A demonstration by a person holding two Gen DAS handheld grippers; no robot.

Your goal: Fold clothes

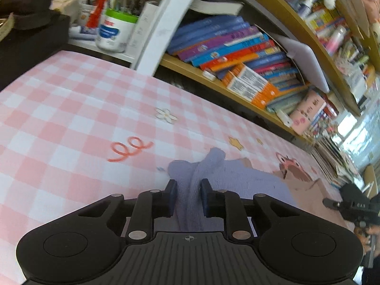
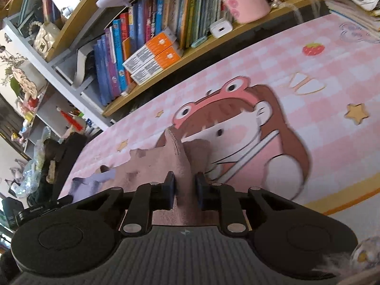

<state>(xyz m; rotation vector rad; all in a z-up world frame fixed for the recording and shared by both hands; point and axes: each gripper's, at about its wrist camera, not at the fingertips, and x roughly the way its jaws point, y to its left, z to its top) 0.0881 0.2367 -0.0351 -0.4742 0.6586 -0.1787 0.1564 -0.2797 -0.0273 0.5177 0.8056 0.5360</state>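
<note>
cloths: 1 purple-and-pink (image 1: 237,178) | grippers: 2 (image 1: 188,198) (image 2: 184,193) | orange boxes: 2 (image 2: 154,59)

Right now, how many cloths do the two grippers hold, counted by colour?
Lavender cloth, in the left gripper: 1
Dusty pink cloth, in the right gripper: 1
Total: 2

We see a soft towel-like cloth, lavender-blue at one end (image 1: 190,197) and dusty pink at the other (image 2: 182,166). Under it lies a pink-and-white checked bench cover (image 1: 71,109) printed with yellow stars, a red strawberry and a frog-hatted cartoon girl. At 1 o'clock, a tan wooden bookshelf (image 1: 190,68) holds blue, purple and orange books.
</note>
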